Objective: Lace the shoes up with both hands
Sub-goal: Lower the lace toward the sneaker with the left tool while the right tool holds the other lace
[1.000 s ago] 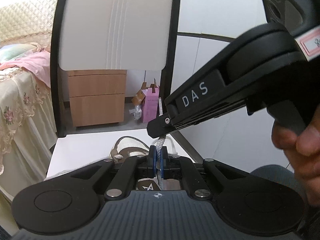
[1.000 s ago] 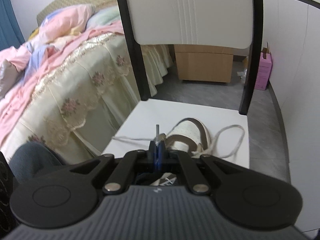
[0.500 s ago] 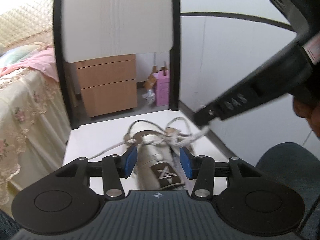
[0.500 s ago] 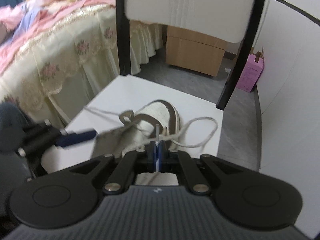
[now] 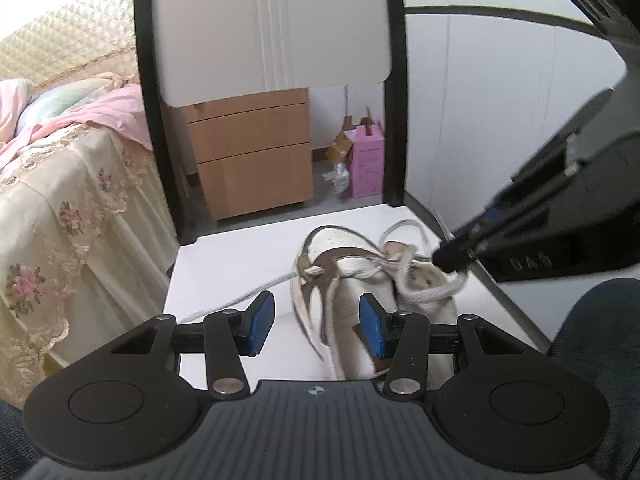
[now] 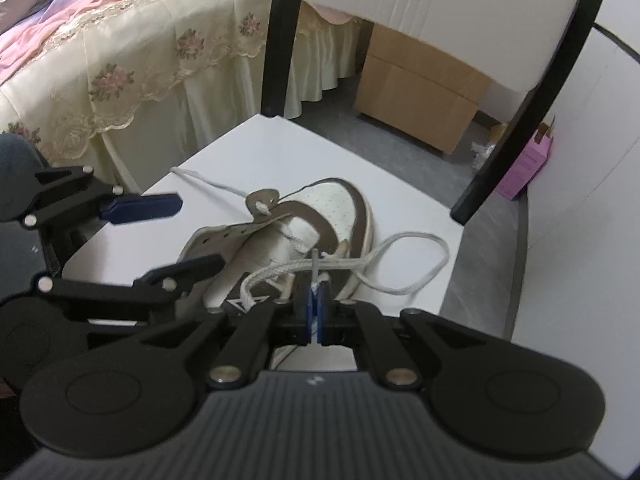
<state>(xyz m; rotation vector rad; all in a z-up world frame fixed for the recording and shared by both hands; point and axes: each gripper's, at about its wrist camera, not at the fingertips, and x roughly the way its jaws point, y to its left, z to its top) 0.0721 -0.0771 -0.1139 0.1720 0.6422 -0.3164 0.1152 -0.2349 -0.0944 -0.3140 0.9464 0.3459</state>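
Shoe (image 6: 320, 216), one; grippers, two

— What kind of room is this?
— A home bedroom: a bed (image 6: 132, 60) with a lace-trimmed floral bedspread and pink bedding (image 5: 100, 116), plus wooden drawers (image 5: 252, 156) behind a chair (image 5: 272, 28).

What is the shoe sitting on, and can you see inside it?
The shoe rests on the white chair seat. Its tongue and loose lace show; the interior is covered by them and the right gripper.
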